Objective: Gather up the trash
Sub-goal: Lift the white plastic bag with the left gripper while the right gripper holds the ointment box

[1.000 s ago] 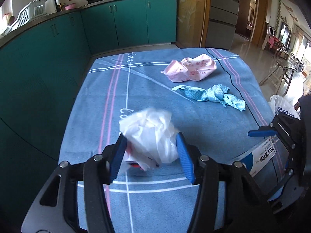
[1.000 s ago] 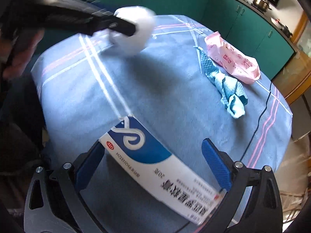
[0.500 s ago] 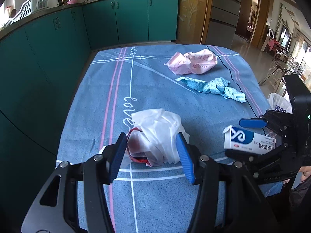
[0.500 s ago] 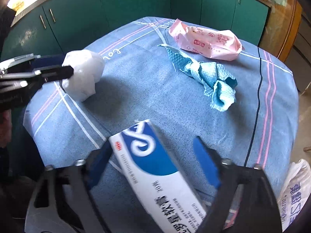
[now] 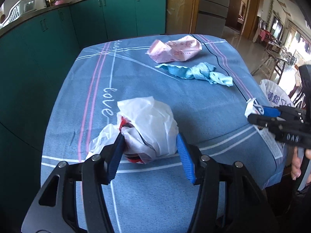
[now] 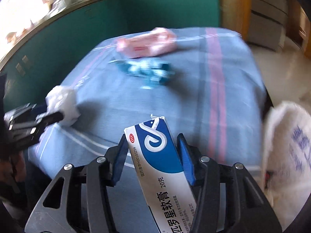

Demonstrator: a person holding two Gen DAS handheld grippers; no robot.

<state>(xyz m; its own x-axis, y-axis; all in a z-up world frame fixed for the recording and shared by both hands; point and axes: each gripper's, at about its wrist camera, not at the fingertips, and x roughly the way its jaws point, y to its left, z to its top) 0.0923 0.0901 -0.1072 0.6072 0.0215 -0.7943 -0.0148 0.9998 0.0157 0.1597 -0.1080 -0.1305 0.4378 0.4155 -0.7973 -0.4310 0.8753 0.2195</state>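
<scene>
My left gripper (image 5: 149, 145) is shut on a crumpled white plastic bag (image 5: 149, 124) with something red inside, at the near edge of the blue-clothed table (image 5: 194, 106). My right gripper (image 6: 151, 145) is shut on a blue and white ointment box (image 6: 159, 155), held off the table's right side; it also shows in the left wrist view (image 5: 254, 108). A pink wrapper (image 5: 175, 48) and a twisted light-blue cloth (image 5: 196, 72) lie at the far side of the table. The white bag also shows in the right wrist view (image 6: 62, 104).
A white printed trash bag (image 6: 287, 147) hangs just right of the table; it also shows in the left wrist view (image 5: 276, 93). Teal kitchen cabinets (image 5: 58, 38) run along the left and back. A black cord (image 5: 223, 66) crosses the table's right side.
My right gripper has closed on the box, lifted it and swung right toward the trash bag. My left gripper still holds the white bag, which now rests low by the near edge.
</scene>
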